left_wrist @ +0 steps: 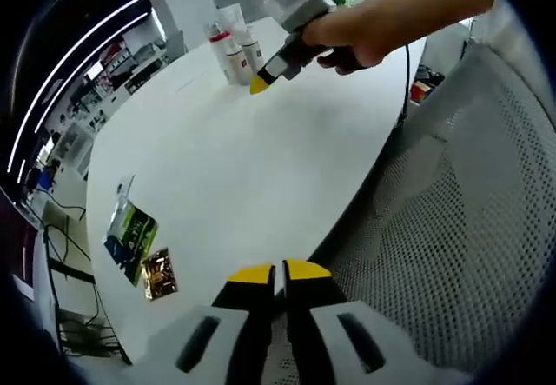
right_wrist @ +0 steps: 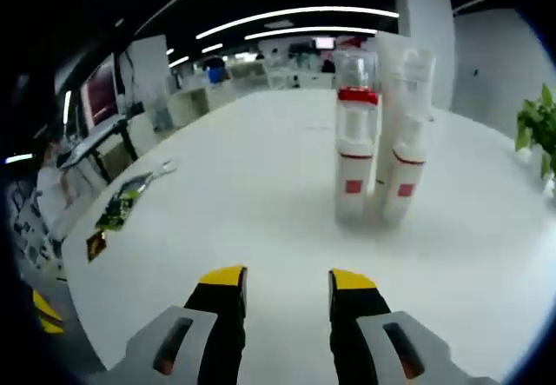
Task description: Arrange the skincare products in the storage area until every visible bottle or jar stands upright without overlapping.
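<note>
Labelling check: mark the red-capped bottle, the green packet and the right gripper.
red-capped bottle (right_wrist: 355,155), right gripper view, on its white body.
green packet (left_wrist: 130,235), left gripper view, on its printed face.
right gripper (right_wrist: 287,282), right gripper view, midway between its yellow tips.

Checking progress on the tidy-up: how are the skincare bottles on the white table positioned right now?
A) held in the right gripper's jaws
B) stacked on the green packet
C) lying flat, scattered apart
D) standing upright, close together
D: in the right gripper view the skincare bottles stand upright side by side on the white table, beyond the open, empty right gripper.
</note>
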Available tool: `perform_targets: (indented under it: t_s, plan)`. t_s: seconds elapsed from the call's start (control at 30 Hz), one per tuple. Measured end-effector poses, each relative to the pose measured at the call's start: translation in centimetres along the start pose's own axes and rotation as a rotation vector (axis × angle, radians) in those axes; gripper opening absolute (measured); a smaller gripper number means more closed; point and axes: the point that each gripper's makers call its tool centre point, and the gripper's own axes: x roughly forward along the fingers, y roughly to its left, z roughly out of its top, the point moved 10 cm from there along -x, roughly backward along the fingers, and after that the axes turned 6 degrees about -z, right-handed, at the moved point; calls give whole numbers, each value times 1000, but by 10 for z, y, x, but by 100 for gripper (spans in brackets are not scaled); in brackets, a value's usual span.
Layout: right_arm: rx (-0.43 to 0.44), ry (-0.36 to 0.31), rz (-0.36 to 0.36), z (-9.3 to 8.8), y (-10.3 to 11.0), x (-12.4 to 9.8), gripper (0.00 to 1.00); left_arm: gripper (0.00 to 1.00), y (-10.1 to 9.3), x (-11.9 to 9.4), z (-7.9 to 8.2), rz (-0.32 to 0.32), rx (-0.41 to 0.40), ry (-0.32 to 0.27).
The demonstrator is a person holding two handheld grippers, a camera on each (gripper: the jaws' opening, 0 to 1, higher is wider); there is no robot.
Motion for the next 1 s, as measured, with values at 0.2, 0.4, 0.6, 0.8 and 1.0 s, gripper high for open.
perform_targets:
  t_s: [0.2,0.4,0.6,0.8,1.0]
  plan:
    - [-104,-79,149,7,23,-31,35,1,3,-6,5,23,4,-60]
    - [-202,-79,412,-1,48,-97,35,19,12,-10,15,42,-94,-176]
    - [-601,-248,412,-12,58,-146,37,44,48,-18,25,90,-349,-359]
    - [-655,-252,432,-20,67,-143,50,70,68,2,14,83,-639,-410]
    - [-808,-345,430,-21,79,-146,50,83,90,-1,5,113,-686,-406]
